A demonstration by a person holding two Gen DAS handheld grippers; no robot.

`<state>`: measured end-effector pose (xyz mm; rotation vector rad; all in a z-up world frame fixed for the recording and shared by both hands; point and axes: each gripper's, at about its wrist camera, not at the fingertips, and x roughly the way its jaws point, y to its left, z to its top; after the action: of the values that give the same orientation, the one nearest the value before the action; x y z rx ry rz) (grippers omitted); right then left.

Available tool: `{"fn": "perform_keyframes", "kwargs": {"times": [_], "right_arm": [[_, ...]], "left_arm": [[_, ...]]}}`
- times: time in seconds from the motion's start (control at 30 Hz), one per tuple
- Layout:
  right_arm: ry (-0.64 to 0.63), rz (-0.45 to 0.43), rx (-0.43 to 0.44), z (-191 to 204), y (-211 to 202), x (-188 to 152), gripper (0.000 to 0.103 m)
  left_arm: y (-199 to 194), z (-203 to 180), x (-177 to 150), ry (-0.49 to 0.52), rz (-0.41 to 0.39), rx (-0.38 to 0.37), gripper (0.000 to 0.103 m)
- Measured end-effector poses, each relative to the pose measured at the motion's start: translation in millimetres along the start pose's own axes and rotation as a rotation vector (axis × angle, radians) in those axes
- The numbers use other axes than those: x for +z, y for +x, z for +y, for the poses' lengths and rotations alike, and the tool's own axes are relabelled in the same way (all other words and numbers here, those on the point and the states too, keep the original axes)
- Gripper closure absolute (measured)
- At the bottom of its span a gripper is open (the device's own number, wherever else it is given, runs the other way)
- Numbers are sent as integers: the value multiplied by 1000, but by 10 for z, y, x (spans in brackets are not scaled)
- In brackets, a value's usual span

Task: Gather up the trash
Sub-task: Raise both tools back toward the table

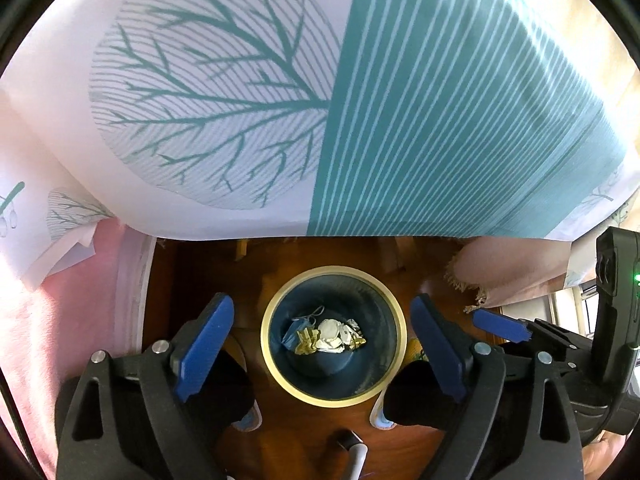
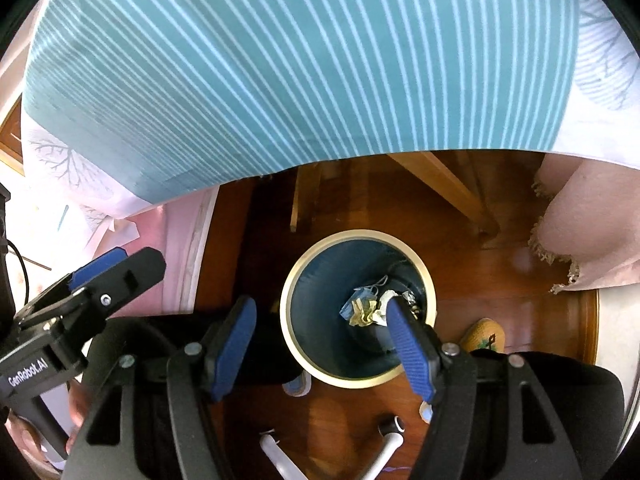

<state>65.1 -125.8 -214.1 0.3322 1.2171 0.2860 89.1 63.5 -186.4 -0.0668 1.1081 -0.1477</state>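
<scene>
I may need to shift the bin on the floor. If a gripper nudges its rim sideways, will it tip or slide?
The bin looks tall and narrow, so a push at the rim probably tips it. It holds only a mask and paper scraps, so it is likely light. The polished wood floor may let it slide if pushed low.

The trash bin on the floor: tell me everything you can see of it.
The trash bin is round, with a dark blue inner wall and a cream rim, and its mouth is open with no lid in view. It stands upright on the wooden floor, just in front of the hanging tablecloth. At the bottom lies trash: a blue face mask, white crumpled pieces and yellowish scraps. Both grippers hang open above it, apart from it.
</scene>
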Motion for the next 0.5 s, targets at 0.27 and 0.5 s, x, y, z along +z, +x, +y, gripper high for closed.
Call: {"fn": "perform_keyframes", "kwargs": {"times": [0.27, 0.5], "right_arm": [[-56, 25, -39, 136, -252, 4, 35], [-174, -22, -75, 401, -786, 65, 35]], "left_arm": [[-383, 42, -11, 21, -34, -16, 11], [-995, 78, 73, 88, -113, -23, 11]]}}
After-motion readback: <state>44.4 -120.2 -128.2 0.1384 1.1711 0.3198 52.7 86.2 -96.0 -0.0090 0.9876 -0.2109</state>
